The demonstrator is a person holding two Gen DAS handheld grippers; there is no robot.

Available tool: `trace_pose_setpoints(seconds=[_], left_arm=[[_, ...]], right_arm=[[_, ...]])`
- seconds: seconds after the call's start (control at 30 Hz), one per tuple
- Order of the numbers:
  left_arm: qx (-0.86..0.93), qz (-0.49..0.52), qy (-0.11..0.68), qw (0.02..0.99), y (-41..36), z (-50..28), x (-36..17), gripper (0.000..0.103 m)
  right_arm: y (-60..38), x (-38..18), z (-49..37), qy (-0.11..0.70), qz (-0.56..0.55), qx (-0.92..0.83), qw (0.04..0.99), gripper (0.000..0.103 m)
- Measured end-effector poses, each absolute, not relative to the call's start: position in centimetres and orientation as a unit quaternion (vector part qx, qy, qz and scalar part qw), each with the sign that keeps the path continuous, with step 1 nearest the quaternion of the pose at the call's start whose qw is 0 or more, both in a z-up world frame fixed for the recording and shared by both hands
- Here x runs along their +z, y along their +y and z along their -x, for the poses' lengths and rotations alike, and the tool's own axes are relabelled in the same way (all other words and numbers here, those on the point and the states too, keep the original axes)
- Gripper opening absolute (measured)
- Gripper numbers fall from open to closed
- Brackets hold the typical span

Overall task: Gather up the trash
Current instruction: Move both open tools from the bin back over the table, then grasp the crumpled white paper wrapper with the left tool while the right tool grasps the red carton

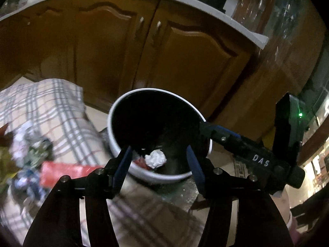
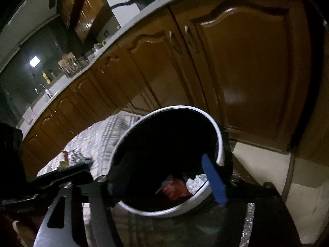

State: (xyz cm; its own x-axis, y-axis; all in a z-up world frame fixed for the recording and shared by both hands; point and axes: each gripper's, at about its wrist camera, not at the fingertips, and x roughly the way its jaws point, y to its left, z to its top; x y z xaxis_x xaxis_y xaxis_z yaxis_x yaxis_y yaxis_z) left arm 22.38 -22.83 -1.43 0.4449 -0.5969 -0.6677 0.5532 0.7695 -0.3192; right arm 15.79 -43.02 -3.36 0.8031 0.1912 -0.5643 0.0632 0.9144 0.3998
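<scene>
Crumpled wrappers & a glossy red plastic packet lie on the checked cloth, left of bin. Left gripper w/ blue pads is released, empty, over the round white-rimmed, black-lined bin; a crumpled white paper ball sits inside. Right gripper gapes over the rim, empty.

bin depths: too dark | litter on cloth: blurred | right gripper's left jaw: lost in shadow
</scene>
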Motion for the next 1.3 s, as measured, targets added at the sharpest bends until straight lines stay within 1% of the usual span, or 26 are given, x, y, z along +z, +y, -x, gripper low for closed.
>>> trace_pose_setpoints(seconds=[0.07,0.27,0.7,0.73,0.77,0.9,1.0,1.3], left_arm=[[-0.329,0.036,0.401,0.854,-21.5,-21.8,-1.2,0.059],[-0.292,0.067,0.401,0.866,-16.7,-20.4,-1.2,0.059],[-0.214,0.103,0.402,0.884,-8.5,-17.6,-2.6,0.059],[-0.205,0.108,0.403,0.886,-7.8,-17.5,-2.7,0.06],[-0.199,0.11,0.402,0.887,-7.5,-17.3,-2.8,0.063],[-0.174,0.123,0.397,0.893,-5.7,-17.0,-2.6,0.075],[-0.16,0.126,0.397,0.895,-4.8,-17.0,-2.7,0.077],[-0.136,0.12,0.414,0.892,-3.8,-18.2,-3.5,0.078]], right_arm=[[-42.5,-3.1,-15.2,0.307,-0.206,0.039,0.928,0.076],[-40.4,-2.9,-13.9,0.302,-0.206,0.064,0.928,0.079],[-35.0,-2.6,-13.8,0.316,-0.168,0.13,0.925,0.087],[-34.4,-2.5,-13.6,0.316,-0.165,0.133,0.925,0.088],[-33.8,-2.5,-13.4,0.316,-0.161,0.138,0.925,0.088],[-32.1,-2.3,-13.3,0.316,-0.139,0.155,0.926,0.096],[-30.8,-2.3,-13.4,0.317,-0.119,0.169,0.926,0.1],[-28.3,-2.2,-14.8,0.322,-0.049,0.197,0.925,0.101]])
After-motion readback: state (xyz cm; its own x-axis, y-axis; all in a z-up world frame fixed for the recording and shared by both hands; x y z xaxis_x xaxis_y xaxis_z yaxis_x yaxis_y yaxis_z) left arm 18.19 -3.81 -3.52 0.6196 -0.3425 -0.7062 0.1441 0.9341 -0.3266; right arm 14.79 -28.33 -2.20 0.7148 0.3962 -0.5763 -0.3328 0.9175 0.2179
